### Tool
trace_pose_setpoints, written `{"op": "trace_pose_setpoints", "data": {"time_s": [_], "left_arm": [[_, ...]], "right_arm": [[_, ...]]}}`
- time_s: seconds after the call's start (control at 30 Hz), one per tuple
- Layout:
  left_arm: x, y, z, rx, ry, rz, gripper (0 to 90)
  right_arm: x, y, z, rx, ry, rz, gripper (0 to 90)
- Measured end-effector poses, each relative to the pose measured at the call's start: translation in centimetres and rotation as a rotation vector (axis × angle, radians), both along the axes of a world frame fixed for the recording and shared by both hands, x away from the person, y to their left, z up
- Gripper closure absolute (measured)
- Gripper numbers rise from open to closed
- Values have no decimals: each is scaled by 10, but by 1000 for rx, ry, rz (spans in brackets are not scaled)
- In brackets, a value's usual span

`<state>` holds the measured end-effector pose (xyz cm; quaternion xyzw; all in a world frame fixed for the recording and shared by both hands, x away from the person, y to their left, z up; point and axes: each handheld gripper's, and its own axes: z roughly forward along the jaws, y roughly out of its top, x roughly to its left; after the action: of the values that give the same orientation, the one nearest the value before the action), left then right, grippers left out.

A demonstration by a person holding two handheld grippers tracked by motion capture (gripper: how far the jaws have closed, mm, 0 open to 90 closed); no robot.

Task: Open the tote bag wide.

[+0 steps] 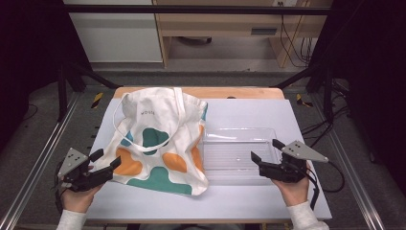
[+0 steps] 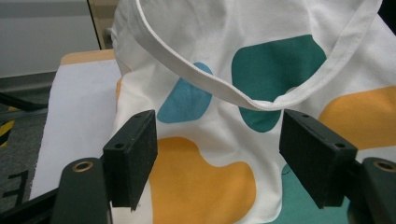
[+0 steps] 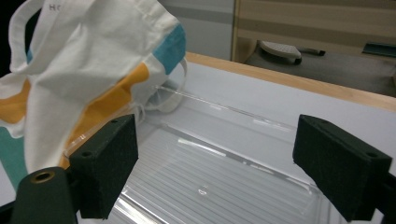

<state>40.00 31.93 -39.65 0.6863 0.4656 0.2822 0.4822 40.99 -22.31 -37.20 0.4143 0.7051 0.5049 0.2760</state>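
Canvas tote bag (image 1: 160, 139) lies on the tabletop (image 1: 249, 196) directly ahead of the left gripper (image 1: 106, 161), jaws open and empty, while the right gripper (image 1: 265, 150), likewise open, faces the clear plastic tray (image 1: 239, 151).

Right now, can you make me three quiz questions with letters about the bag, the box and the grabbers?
1. Where is the clear tray?
A. right of the tote bag
B. on top of the bag
C. on the floor

2. Which colour is not on the bag?
A. orange
B. green
C. pink

3. How is the right gripper?
A. shut on the tray
B. open, holding nothing
C. shut on a strap

Answers: 1 A, the tray lies beside the bag's right edge. 2 C, the blobs are orange, green and blue. 3 B, its jaws stand apart over the tray.
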Motion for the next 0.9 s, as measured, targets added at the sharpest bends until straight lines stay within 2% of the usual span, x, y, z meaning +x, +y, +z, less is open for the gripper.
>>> {"op": "trace_pose_setpoints", "data": {"time_s": [0.07,0.2,0.23,0.37,0.5,0.73,0.9], "left_arm": [[4,2,6,-14,2,6,305],[8,1,11,-2,0,11,335],[11,-2,15,4,1,10,342],[15,-8,20,16,-1,6,356],[25,-20,24,22,-9,-5,371],[40,-36,17,36,5,-8,385],[54,-46,9,14,24,-16,463]], "right_arm": [[3,9,5,8,-6,23,158],[6,21,10,21,-3,48,171],[8,31,13,28,-3,70,182],[11,44,17,30,-6,98,196],[17,65,20,29,-4,135,205],[24,84,18,24,13,163,231],[31,100,14,18,34,183,262]]}}
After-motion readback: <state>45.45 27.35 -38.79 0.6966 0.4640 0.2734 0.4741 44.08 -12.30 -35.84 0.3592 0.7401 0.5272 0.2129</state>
